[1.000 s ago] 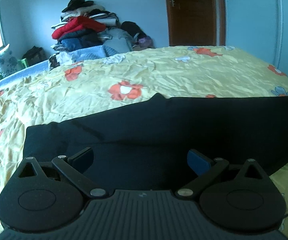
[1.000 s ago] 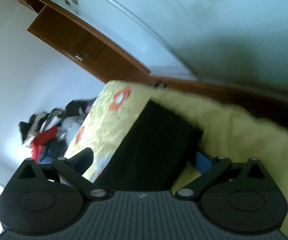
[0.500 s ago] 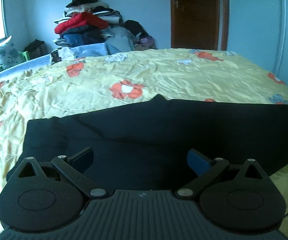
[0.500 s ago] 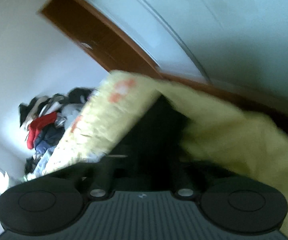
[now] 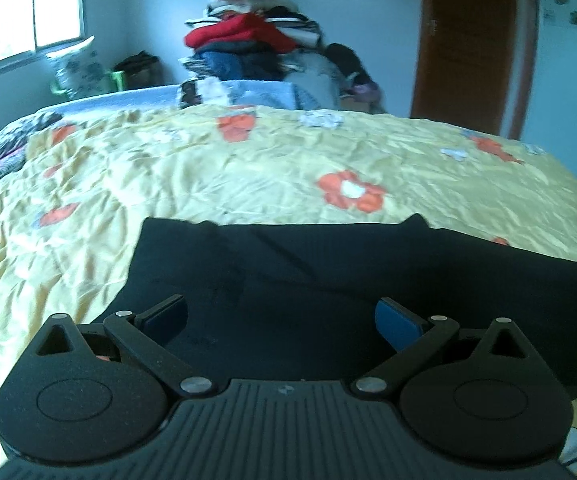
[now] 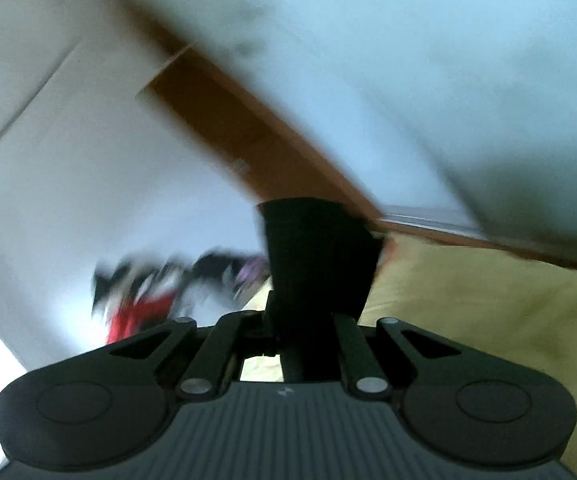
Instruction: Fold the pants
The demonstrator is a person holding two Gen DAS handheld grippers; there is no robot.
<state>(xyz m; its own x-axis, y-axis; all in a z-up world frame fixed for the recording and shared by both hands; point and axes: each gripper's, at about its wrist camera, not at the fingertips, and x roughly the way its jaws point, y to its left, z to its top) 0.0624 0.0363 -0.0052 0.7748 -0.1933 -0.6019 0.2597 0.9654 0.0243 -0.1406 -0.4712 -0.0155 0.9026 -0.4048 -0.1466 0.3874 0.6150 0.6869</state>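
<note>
Black pants (image 5: 368, 280) lie flat on the yellow floral bedspread (image 5: 248, 172), w/ the left gripper (image 5: 280, 320) hovering over them, jaws spread wide, nothing between. Right gripper (image 6: 304, 320) is clamped on a pants end (image 6: 316, 256), cloth sticking up toward 12 o'clock; view's blurred. Clothes pile (image 5: 248, 40) sits at 12 beyond the bed.

Pale blue walls (image 5: 148, 8), bright window (image 5: 28, 8), brown door (image 5: 468, 40), clothes pile (image 5: 256, 40) behind bed (image 5: 248, 168)
</note>
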